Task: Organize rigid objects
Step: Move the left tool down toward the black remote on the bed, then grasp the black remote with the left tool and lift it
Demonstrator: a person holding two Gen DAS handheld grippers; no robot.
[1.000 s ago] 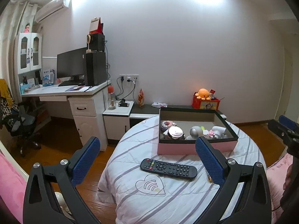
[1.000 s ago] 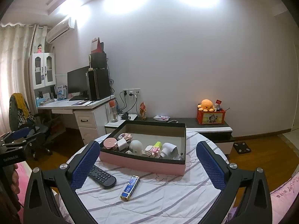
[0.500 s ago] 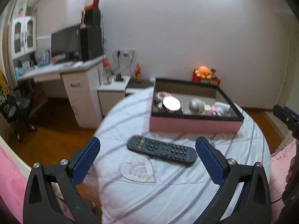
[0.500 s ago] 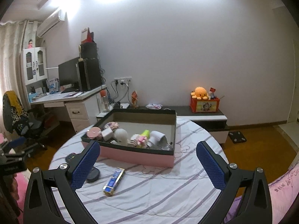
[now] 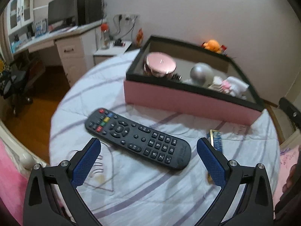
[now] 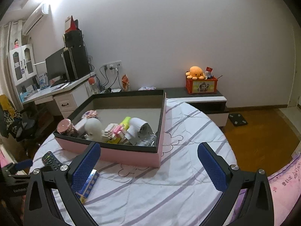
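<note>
Since a second ago the left claw [image 5: 148, 160] has dropped low and forward over the round tabletop [image 5: 143, 194], so the remote control [image 5: 137, 138] now lies just ahead of its spread, empty blue pads [image 5: 85, 163]. The right claw [image 6: 148, 165] has eased downward too; it hangs wide apart with nothing between its pads, above bare striped cloth.

Nearest the left claw, the remote lies flat and slanted across the line of the fingers. Just beside its lower end, partly hidden by the right-hand pad, lies a small blue-and-gold pack [image 5: 216, 141]; in the right wrist view the same pack [image 6: 88, 184] sits behind that claw's left pad. Beyond both stands the pink box [image 5: 188, 101] with a dark rim, already holding a pink-lidded jar [image 5: 160, 64], a silver ball [image 5: 201, 73] and some pale pieces I cannot make out through the blur.

My guess is the remote is wanted next. Because it lies skewed, the pads may close on its long corners and twist it, or skid it over the soft cloth towards the pack. A low sweep could also snag a fold of the cloth.

Room is fair: open cloth lies on the remote's near side, but the tabletop's curved edge is close on the left, and the box's front wall must be cleared by lifting before anything goes in.
</note>
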